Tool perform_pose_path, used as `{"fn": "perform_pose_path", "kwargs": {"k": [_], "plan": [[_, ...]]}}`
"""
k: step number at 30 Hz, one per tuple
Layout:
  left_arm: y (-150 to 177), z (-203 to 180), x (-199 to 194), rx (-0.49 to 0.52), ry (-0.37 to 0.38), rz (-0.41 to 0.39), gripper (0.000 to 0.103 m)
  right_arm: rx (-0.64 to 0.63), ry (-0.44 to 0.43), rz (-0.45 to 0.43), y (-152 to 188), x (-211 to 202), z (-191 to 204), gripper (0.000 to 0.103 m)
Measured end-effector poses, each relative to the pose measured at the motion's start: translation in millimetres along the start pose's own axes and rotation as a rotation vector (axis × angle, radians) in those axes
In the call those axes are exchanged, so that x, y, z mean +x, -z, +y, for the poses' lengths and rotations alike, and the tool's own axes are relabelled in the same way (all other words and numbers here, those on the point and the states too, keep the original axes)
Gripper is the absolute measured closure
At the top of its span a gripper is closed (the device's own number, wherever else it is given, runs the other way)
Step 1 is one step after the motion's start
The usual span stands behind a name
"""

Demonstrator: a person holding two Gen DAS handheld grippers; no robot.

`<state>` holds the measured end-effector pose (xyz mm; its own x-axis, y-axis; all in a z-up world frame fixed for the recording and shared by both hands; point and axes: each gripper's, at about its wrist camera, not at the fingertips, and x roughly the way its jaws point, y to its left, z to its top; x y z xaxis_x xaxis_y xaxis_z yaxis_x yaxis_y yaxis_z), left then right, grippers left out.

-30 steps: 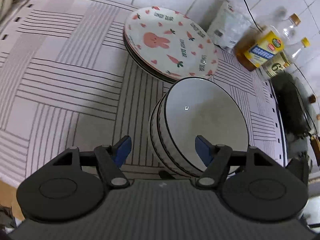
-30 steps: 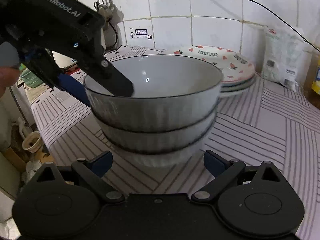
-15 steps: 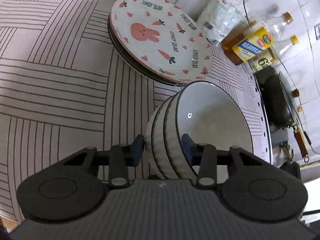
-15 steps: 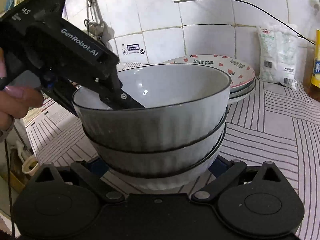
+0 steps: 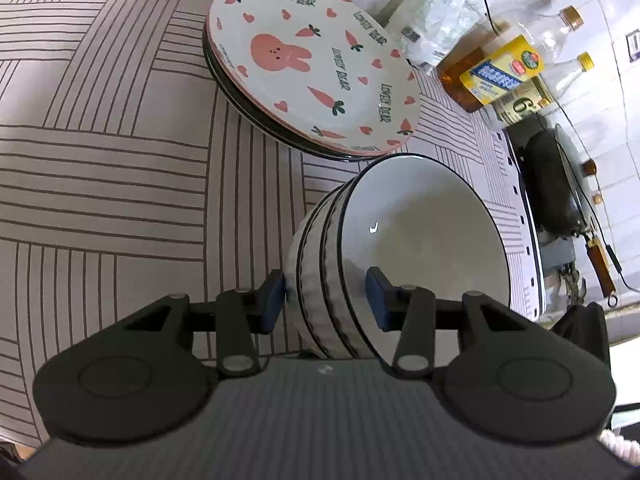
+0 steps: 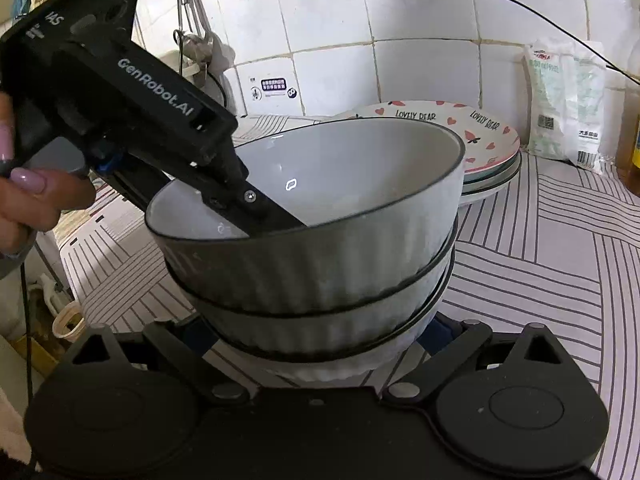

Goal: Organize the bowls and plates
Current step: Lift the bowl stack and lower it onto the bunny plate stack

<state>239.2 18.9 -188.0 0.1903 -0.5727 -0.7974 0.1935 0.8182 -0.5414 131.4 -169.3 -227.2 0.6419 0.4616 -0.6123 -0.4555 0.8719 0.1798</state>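
Note:
A stack of three ribbed white bowls point(image 5: 332, 280) point(image 6: 320, 264) stands on the striped counter mat. My left gripper point(image 5: 326, 300) is shut on the stack's near rim: one pad outside, the other inside the top bowl. It also shows in the right wrist view point(image 6: 256, 208). My right gripper point(image 6: 316, 332) is open, its fingers on either side of the bottom bowl. A stack of rabbit-print plates point(image 5: 316, 60) point(image 6: 480, 136) lies just behind the bowls.
A white packet point(image 5: 436, 28) point(image 6: 564, 100) leans on the tiled wall behind the plates. Oil bottles point(image 5: 500, 72) and a dark pan point(image 5: 548, 184) stand to the right. The striped mat point(image 5: 100, 160) stretches to the left.
My left gripper closed from open onto the bowl stack's rim. My right gripper moved forward until its fingers flank the bottom bowl.

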Motion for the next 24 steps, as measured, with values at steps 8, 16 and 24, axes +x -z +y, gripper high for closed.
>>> {"fn": "perform_pose_path", "kwargs": {"k": [8, 16, 24], "plan": [[2, -1, -8, 0.050, -0.001, -0.008, 0.061, -0.035, 0.030, 0.018, -2, 1, 11, 0.003], [-14, -9, -39, 0.062, 0.005, -0.048, 0.061, -0.050, 0.037, -0.016, -26, -8, 19, 0.003], [-51, -22, -61, 0.119, -0.041, -0.085, 0.061, -0.083, 0.037, -0.076, -60, -2, 16, 0.003]]}}
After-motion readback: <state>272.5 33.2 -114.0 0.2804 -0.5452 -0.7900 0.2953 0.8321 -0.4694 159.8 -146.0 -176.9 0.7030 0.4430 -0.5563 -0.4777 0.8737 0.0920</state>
